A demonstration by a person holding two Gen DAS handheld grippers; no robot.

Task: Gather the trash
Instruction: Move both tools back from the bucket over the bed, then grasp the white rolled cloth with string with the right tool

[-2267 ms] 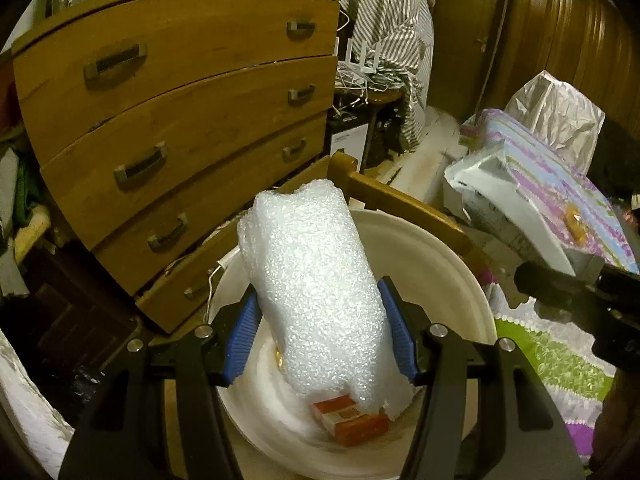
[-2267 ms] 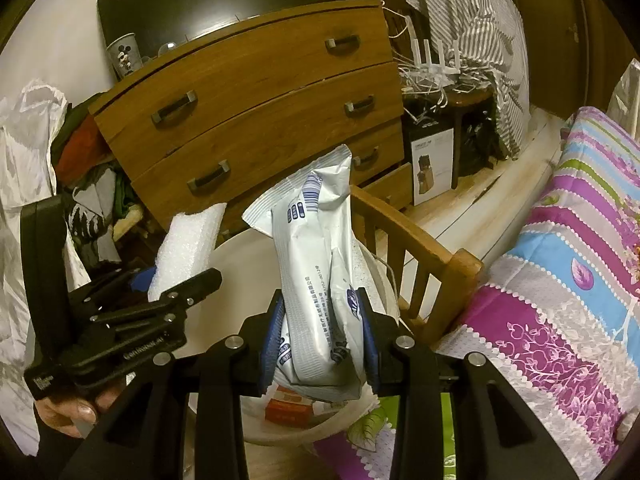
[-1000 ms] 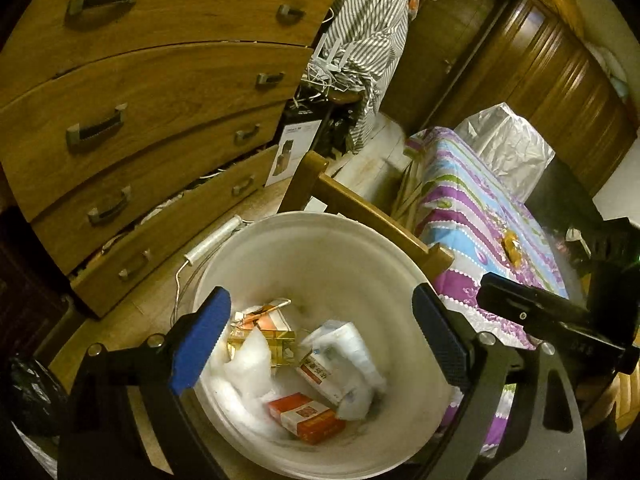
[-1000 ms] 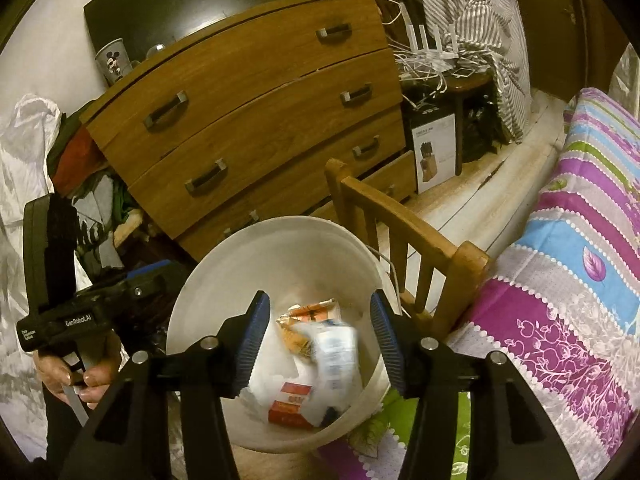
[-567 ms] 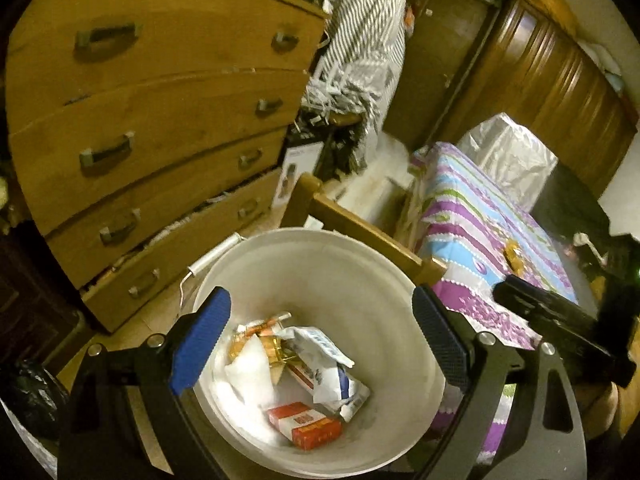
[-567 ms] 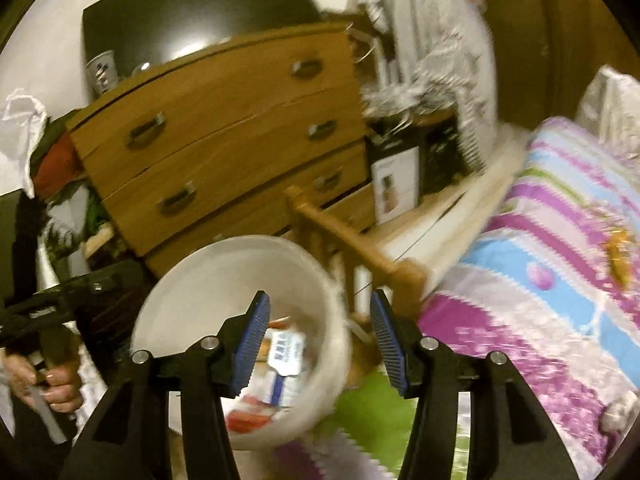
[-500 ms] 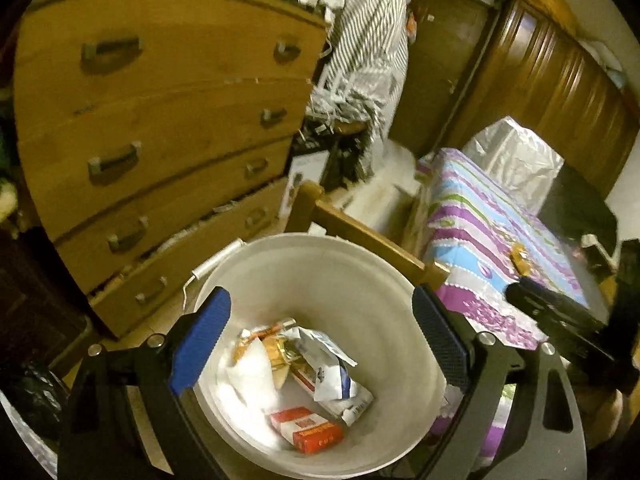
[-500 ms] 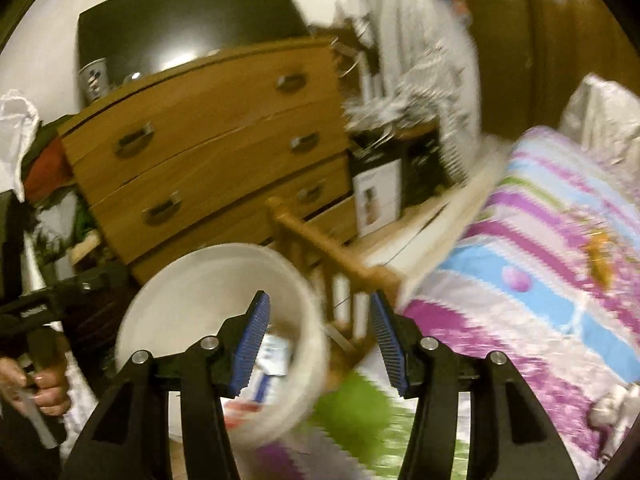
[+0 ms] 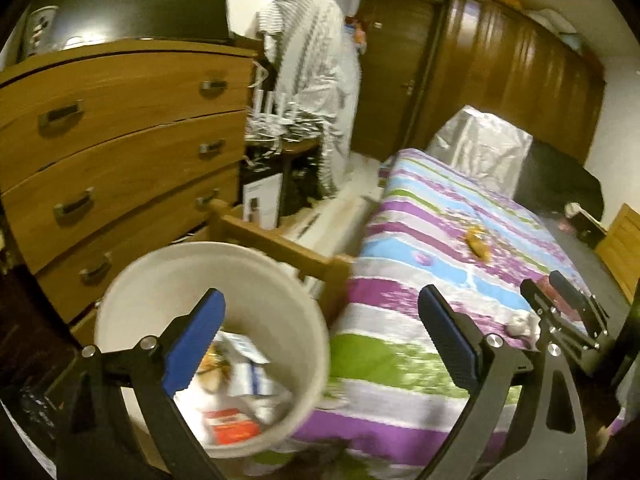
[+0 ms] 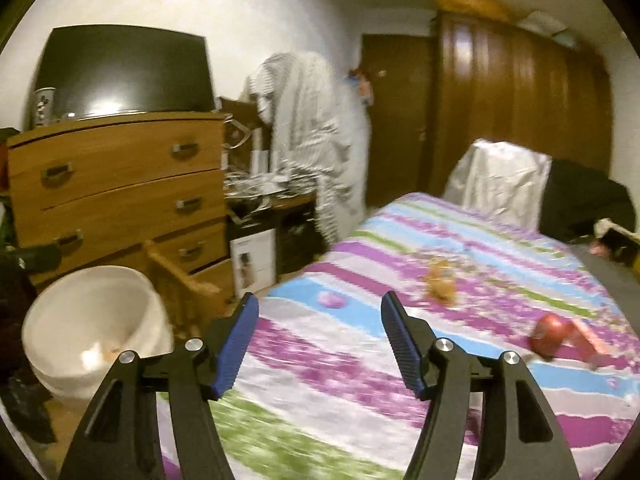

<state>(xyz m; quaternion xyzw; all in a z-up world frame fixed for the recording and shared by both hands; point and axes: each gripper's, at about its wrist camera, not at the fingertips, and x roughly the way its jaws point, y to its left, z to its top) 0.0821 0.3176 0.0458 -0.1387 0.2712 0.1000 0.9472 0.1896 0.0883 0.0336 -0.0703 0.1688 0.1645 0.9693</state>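
Observation:
A white bin stands on the floor by the bed, with packets and a red-orange box inside. In the left wrist view my left gripper hangs over the bin's right rim and the bed edge, its jaws opening wider with nothing between them. My right gripper points over the striped bedspread, jaws opening and empty. On the bed lie an orange wrapper, a red round thing with a red packet, and a small purple bit. The bin sits at the left in the right wrist view.
A wooden chest of drawers with a dark TV on top stands behind the bin. A wooden chair back is between bin and bed. Striped clothes, a cluttered side table, a dark wardrobe and a silver bag lie beyond.
Both grippers let their trash fall into the bin, then swung right toward the bed. The bin slid to the left in both views and the bedspread now fills the right wrist view.

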